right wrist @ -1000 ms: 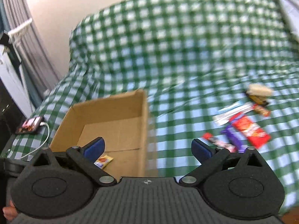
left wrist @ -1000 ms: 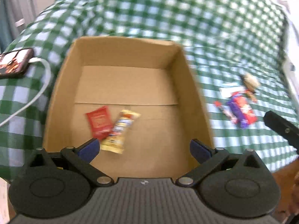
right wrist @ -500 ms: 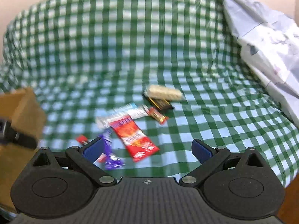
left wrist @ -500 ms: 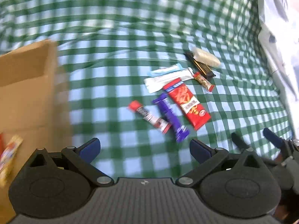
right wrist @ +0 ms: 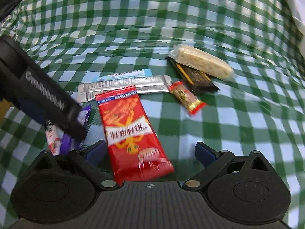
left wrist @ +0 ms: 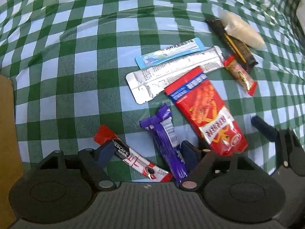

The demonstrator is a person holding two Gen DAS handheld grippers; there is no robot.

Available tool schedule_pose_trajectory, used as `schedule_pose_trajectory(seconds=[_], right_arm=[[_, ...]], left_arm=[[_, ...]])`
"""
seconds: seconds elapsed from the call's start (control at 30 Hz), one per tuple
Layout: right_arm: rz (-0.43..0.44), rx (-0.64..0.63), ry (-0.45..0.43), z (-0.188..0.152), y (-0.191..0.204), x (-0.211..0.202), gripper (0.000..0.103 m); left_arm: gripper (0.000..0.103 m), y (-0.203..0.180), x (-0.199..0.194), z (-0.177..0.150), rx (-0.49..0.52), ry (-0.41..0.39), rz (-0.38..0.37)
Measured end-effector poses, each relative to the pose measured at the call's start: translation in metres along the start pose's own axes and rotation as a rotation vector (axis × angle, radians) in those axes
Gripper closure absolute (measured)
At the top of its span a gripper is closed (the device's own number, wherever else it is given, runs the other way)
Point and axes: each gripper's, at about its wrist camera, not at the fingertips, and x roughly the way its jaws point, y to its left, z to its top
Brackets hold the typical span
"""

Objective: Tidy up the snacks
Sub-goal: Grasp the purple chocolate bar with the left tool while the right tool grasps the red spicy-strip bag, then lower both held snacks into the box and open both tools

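Several snacks lie on the green checked cloth. In the left wrist view my left gripper [left wrist: 145, 153] is open, low over a Nescafe stick [left wrist: 133, 158] and a purple bar [left wrist: 165, 143] that lie between its fingers. A large red packet [left wrist: 205, 110], a silver sachet [left wrist: 171, 72], a blue sachet [left wrist: 169, 53], a small red-gold bar [left wrist: 239, 74], a dark bar [left wrist: 232, 43] and a pale cake bar [left wrist: 242, 30] lie beyond. My right gripper [right wrist: 150, 152] is open with the red packet's [right wrist: 129, 127] near end between its fingers.
The cardboard box's edge [left wrist: 7, 124] shows at the far left of the left wrist view. The left gripper's body [right wrist: 42, 95] crosses the left side of the right wrist view. The right gripper's finger [left wrist: 264, 127] shows at the left view's right edge.
Both grippers have swung right from the cardboard box to the snack pile and dropped close to the cloth. Both stay open.
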Motion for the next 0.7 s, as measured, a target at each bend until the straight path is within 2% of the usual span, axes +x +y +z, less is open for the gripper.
schedule_pose_trajectory(seconds=[0.03,0.07,0.1,0.13,0.2,0.27,0.37,0.47,0.57,0.7], right_arm=[[0.008,-0.020,-0.009,0.001,0.001,0.005,0.006],[0.008,-0.053,-0.023,0.001,0.004,0.007,0.015],[0.027,-0.089,-0.049,0.002,0.005,0.007,0.030],[0.066,-0.107,-0.066,0.002,0.008,0.004,0.052],[0.020,-0.134,-0.061,0.002,0.015,-0.001,0.054],[0.007,-0.109,-0.053,0.000,0.015,-0.008,0.056],[-0.035,0.006,-0.052,0.002,0.004,-0.025,0.057],[-0.060,0.114,-0.105,0.005,-0.006,-0.060,0.057],[-0.053,0.201,-0.187,0.011,-0.003,-0.111,0.057],[0.037,0.237,-0.297,0.010,0.036,-0.187,0.057]], left_arm=[[0.050,-0.001,-0.002,-0.001,0.013,-0.023,0.009],[0.072,-0.004,-0.006,-0.001,0.042,-0.052,0.013],[0.078,-0.005,-0.011,-0.002,0.063,-0.068,0.015],[0.078,-0.004,-0.016,-0.003,0.057,-0.076,0.007],[0.078,-0.002,-0.027,-0.006,0.058,-0.105,-0.007],[0.078,0.002,-0.039,-0.009,0.049,-0.120,-0.029],[0.078,0.008,-0.072,-0.019,0.028,-0.157,-0.068],[0.078,0.017,-0.114,-0.037,0.017,-0.220,-0.097],[0.078,0.032,-0.161,-0.070,0.016,-0.282,-0.098],[0.078,0.067,-0.220,-0.134,0.006,-0.337,-0.056]])
